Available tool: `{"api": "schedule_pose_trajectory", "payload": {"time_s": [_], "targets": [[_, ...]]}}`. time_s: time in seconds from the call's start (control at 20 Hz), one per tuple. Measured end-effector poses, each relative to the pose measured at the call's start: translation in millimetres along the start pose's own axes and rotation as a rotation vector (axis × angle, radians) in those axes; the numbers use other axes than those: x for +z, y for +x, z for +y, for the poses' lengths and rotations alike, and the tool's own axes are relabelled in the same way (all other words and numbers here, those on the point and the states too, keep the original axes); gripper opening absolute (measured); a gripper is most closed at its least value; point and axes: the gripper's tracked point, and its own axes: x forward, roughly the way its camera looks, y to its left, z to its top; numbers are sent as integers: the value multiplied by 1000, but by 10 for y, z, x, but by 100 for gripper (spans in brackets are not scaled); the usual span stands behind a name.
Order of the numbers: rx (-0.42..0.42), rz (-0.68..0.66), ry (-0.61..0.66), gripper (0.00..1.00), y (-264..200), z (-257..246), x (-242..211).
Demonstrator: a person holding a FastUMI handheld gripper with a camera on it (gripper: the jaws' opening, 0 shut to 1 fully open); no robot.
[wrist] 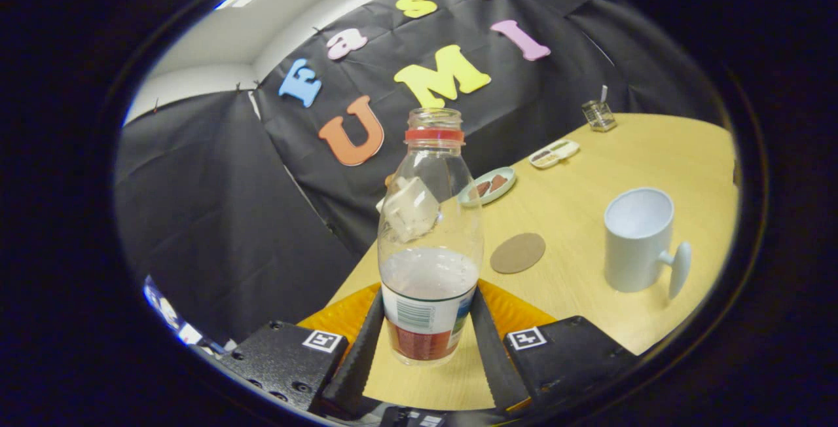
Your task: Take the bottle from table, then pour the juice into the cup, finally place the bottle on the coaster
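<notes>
Gripping the bottle [429, 243] low on its label, the claw [427, 342] has both fingers pressed to its sides, and the view is canted, so bottle and claw look tilted and perhaps just off the table [589, 296]. It has no cap and juice sits low inside, so a jerk could slosh some out. Held this low, it may pivot or slip between the fingers. Beyond lies the coaster [518, 253], bare; right of it stands the cup [638, 240], whose handle a careless swing could clip
</notes>
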Motion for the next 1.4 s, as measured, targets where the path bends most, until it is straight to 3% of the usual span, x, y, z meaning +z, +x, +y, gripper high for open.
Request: {"api": "schedule_pose_trajectory", "payload": {"time_s": [0.3, 0.6, 1.4], "targets": [[33, 1, 332, 77, 13, -107, 16], [78, -10, 520, 76, 7, -52, 57], [183, -137, 844, 76, -10, 22, 531]]}}
